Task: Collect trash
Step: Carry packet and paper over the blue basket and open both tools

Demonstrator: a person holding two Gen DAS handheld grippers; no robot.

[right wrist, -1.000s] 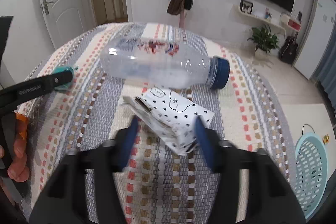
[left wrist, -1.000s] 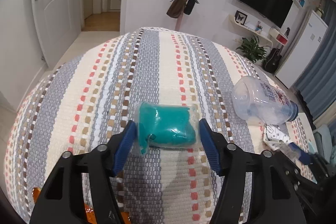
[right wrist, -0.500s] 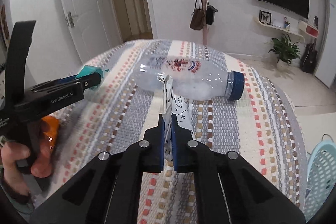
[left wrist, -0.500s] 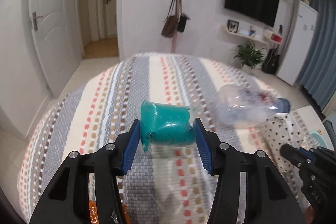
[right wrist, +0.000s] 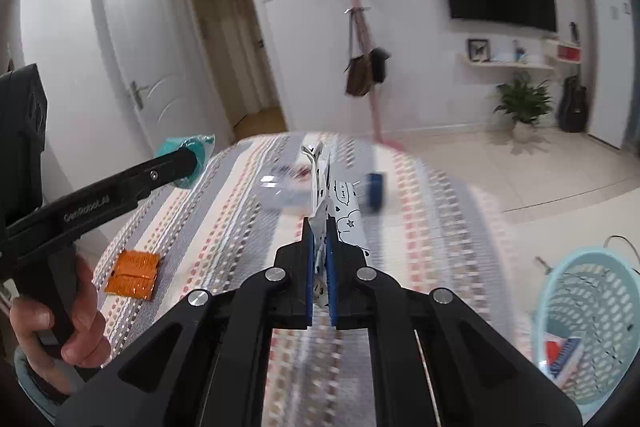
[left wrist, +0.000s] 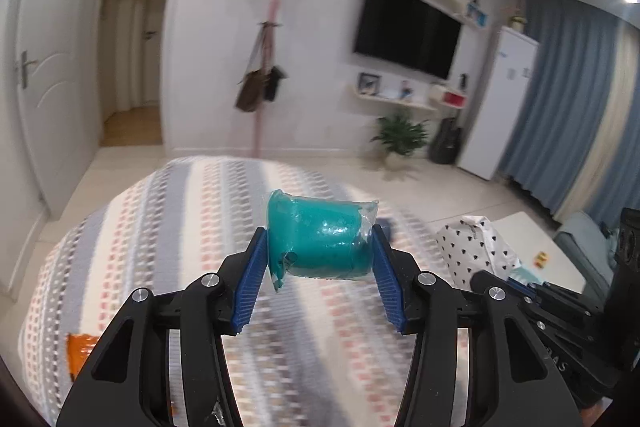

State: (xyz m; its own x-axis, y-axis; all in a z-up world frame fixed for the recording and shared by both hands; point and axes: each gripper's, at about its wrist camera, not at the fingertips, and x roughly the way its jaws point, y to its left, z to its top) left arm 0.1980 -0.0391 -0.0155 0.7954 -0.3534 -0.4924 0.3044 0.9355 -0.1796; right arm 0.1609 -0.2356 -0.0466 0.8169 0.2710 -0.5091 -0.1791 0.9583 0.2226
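The left gripper holds a teal roll wrapped in clear plastic film; its blue fingers press on both ends of the roll, which is lifted clear above the bench covered with a striped woven cloth. In the last moment these fingers have been closing a little on the roll. The right gripper has its fingers closed tight on a white paper packet with small black hearts and drawings, and the packet stands up between them, also lifted off the cloth. Behind the packet, a clear plastic bottle with a blue cap lies on its side on the bench, blurred. An orange foil wrapper lies flat on the cloth near the left edge, close to the person's hand that grips the left handle. On the floor to the right of the bench stands a light blue plastic basket with holes, and some red and blue item lies inside it.
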